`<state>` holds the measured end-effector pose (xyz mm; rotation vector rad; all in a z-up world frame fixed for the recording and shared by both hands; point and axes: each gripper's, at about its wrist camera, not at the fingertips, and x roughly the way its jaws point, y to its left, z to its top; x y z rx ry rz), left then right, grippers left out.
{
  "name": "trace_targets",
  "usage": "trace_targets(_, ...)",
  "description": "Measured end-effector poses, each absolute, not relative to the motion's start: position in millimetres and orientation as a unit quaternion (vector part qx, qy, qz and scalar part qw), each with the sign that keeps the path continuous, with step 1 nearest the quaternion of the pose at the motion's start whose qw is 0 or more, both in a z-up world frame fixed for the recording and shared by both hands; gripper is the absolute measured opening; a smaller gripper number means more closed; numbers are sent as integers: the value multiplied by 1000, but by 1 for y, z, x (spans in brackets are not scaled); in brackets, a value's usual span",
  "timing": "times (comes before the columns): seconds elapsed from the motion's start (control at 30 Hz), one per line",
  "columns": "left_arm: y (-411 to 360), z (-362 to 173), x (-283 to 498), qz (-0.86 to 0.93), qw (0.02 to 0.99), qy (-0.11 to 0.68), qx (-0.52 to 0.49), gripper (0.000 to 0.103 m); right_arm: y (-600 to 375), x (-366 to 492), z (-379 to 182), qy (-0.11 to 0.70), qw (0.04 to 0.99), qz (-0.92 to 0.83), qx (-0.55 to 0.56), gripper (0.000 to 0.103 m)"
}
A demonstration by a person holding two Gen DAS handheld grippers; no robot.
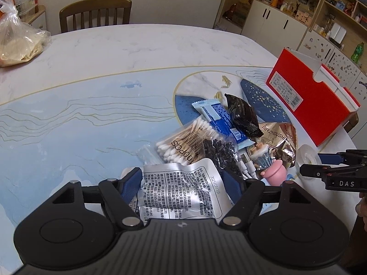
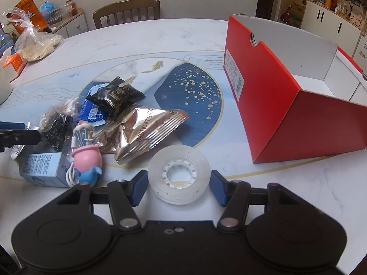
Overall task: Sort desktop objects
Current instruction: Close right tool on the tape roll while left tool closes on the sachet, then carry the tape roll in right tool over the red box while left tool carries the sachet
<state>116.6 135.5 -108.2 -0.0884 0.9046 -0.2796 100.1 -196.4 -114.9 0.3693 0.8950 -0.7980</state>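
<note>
Wooden chair behind the table, plastic bag, cabinets beyond.

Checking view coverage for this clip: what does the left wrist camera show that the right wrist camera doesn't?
Only the left wrist view shows the green plastic bottle and the full printed silver foil pouch between the left gripper fingers. Only the right shows the light blue carton and orange box. Both share the clear tape roll, red cardboard box and gold snack bag.

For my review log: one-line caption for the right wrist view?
Open right gripper straddles a clear tape roll on the table, red box beyond.
</note>
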Motion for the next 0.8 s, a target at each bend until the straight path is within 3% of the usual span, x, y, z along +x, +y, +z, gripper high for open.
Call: trace_targets(0.8,144,-80,104,-145,900,404,-70,74,-176,94,-63,381,829,-381,150,58)
